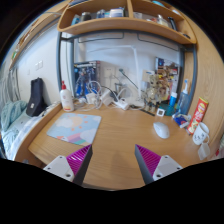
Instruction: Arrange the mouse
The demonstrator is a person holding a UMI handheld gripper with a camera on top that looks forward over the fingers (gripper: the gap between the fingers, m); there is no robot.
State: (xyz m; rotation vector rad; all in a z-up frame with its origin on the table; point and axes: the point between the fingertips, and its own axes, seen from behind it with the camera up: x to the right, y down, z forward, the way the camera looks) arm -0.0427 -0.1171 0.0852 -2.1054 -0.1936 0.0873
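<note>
On the wooden desk [115,140], a white mouse [161,130] lies beyond the right finger and well apart from it, towards the desk's right side. A pale, patterned mouse mat [73,127] lies flat beyond the left finger, on the opposite side of the desk; mouse and mat do not touch, with bare wood between them.

The gripper [112,163] is held above the near edge of the desk. Its jaws stand wide apart and hold nothing; only bare wood shows between the magenta pads [79,160].

Along the back of the desk, against the wall, stands a white bottle [66,97] with a red cap, just beside a dark bag [37,97] at the left. To the right of the bottle, a tangle of cables and small items is noted; individual pieces cannot be made out. An orange container [199,109] stands at the far right, near the mouse. A wooden shelf [125,24] carrying assorted goods runs overhead.
</note>
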